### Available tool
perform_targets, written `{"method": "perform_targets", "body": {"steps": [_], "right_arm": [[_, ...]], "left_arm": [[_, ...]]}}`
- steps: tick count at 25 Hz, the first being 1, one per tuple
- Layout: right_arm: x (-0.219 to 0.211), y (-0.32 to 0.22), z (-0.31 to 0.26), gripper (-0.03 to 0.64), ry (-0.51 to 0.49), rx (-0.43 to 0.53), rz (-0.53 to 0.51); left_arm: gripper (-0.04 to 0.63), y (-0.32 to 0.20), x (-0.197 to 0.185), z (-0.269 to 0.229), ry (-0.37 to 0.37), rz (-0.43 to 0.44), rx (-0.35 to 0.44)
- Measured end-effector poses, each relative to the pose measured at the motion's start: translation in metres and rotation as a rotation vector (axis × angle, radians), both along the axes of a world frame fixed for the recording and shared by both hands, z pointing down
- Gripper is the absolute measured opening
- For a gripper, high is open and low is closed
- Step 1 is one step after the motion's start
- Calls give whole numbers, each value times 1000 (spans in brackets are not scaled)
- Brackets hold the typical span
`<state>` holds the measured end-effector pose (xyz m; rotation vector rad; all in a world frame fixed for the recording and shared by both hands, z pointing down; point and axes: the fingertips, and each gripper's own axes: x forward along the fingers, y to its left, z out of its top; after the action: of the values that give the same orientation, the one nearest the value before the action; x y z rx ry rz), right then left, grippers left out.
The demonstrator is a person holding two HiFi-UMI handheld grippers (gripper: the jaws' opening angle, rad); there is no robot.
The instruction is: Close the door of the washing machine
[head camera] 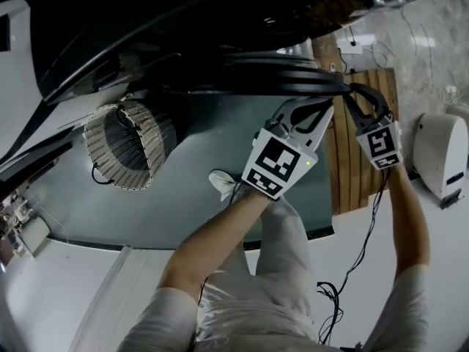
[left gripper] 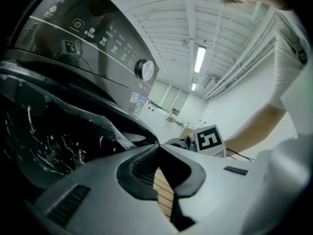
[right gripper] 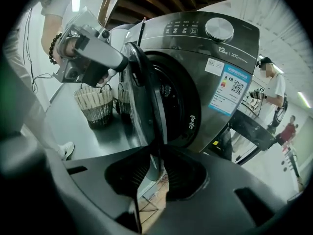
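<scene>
The dark grey washing machine (right gripper: 215,72) has its round door (right gripper: 142,92) swung partly out from the drum opening. From the head view the door (head camera: 278,85) shows as a dark edge under the machine (head camera: 183,13). My left gripper (head camera: 322,112) is shut and empty, its tips (left gripper: 157,145) against the door's outer face beside the glass (left gripper: 49,136). My right gripper (head camera: 363,97) is also shut, its tips (right gripper: 157,150) at the door's free rim. The right gripper view shows the left gripper (right gripper: 93,55) up at the door's top edge.
A wicker basket (head camera: 128,144) stands on the grey floor left of the machine. Wooden planks (head camera: 352,160) lie under the right gripper, a white appliance (head camera: 442,152) sits at the far right, and cables (head camera: 333,299) trail by my legs. People (right gripper: 271,89) stand far behind.
</scene>
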<state>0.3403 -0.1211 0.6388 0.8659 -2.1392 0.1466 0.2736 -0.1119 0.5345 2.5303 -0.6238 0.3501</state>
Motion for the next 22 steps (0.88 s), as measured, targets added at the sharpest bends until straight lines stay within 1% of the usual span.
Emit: {"method": "perform_targets", "body": {"steps": [12, 22], "right_arm": [[7, -57, -1, 98, 49, 58, 34], [8, -92, -2, 100, 96, 103, 73]], "left_arm": [[2, -35, -5, -5, 8, -31, 44], [2, -66, -6, -7, 4, -63, 93]]}}
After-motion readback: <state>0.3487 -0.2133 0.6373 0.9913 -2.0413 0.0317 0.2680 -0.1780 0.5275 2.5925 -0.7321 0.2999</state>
